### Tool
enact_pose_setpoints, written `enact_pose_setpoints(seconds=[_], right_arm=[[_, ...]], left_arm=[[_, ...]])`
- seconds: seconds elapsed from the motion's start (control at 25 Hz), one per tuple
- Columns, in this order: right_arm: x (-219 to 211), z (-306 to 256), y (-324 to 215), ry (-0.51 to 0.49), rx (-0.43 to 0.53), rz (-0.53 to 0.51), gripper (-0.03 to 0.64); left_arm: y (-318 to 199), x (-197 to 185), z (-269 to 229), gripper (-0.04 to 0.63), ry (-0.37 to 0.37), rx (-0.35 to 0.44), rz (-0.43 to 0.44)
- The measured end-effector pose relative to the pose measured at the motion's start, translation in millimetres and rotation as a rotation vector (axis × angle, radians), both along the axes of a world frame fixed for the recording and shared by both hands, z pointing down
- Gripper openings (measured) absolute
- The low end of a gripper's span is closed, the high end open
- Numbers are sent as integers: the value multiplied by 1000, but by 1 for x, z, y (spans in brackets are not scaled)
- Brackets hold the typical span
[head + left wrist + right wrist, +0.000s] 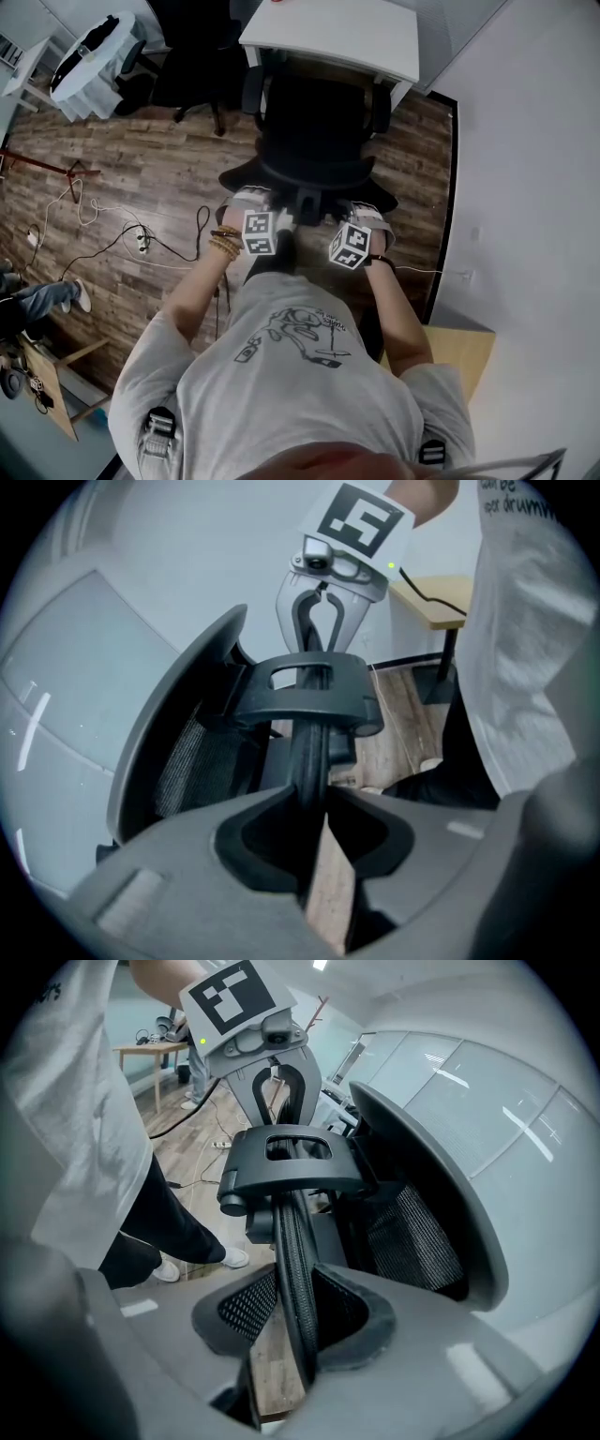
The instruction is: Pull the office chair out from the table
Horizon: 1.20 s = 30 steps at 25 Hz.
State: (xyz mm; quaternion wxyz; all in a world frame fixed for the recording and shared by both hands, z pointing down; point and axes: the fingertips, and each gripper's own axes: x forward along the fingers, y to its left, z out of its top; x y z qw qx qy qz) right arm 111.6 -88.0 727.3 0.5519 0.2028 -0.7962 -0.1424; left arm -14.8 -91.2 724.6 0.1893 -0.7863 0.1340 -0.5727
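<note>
The office chair (314,131) fills our 12 o'clock, with the white table (347,33) right behind it, so nothing passes straight ahead. At 3 o'clock the wall (534,141) runs close, leaving only a narrow strip of floor (422,169), and a wooden desk (464,349) blocks 4 o'clock. From 9 to 10 o'clock we have open floor, crossed by loose cables (142,242); a second black chair (192,56) stands at 11 o'clock.

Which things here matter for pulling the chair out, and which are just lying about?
In the job: office chair, white table ahead of it, left gripper and right gripper, both clamped on the chair's back edge.
Lying about: second black chair, round table, floor cables, wooden desk.
</note>
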Motion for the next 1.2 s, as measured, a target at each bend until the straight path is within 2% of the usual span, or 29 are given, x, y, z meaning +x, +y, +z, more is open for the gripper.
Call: enact_pose_setpoints(seconds=[0.56, 1.2], right_arm=[[-9, -2, 84, 4, 8, -20, 121], [-31, -4, 139, 5, 9, -2, 120]], left_arm=[[82, -9, -1, 101, -22, -2, -50], [134, -31, -2, 103, -21, 2, -24]])
